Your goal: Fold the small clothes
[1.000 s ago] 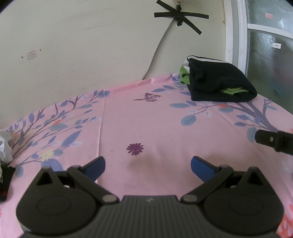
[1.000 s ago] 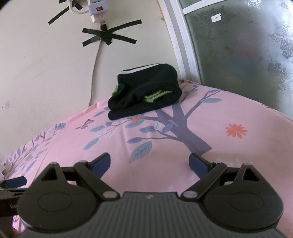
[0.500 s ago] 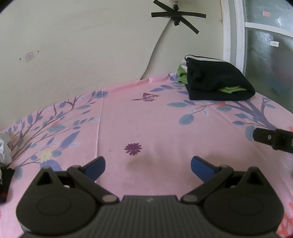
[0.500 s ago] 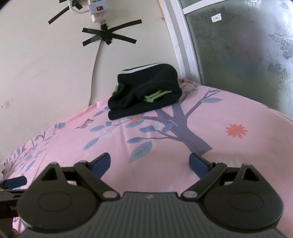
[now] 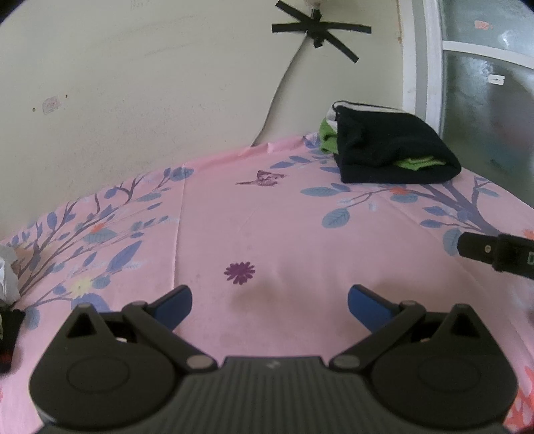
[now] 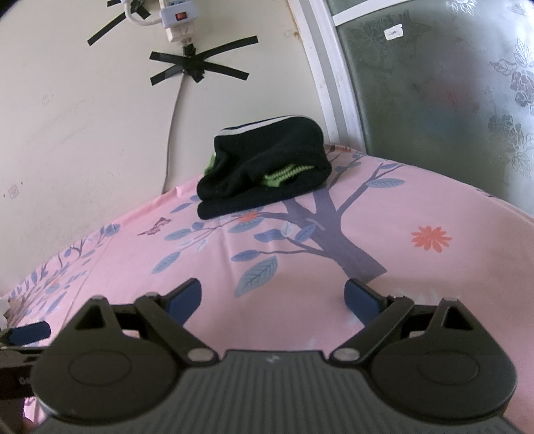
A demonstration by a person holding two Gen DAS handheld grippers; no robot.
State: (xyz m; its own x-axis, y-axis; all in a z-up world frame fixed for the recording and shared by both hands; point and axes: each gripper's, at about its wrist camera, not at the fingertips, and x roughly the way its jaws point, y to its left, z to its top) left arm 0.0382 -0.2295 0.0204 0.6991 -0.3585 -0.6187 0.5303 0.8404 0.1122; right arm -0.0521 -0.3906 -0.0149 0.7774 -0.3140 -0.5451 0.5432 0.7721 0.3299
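Both tools agape, pale heap (image 5: pixel 8 273), perhaps unfolded clothes, left-view only

Folded clothes stack (image 5: pixel 393 152) lies on the bedsheet (image 5: pixel 267 227) at its far right corner, against the wall (image 5: pixel 150 83) and just left of the window frame (image 5: pixel 422 56). A cable (image 6: pixel 173 127) runs down the wall behind the stack from a power strip (image 6: pixel 177 16) above. Left gripper (image 5: pixel 269 302) and right gripper (image 6: pixel 273 297) hover side by side over the near sheet. Crumpled garments (image 5: pixel 8 300) lie at the far left edge.
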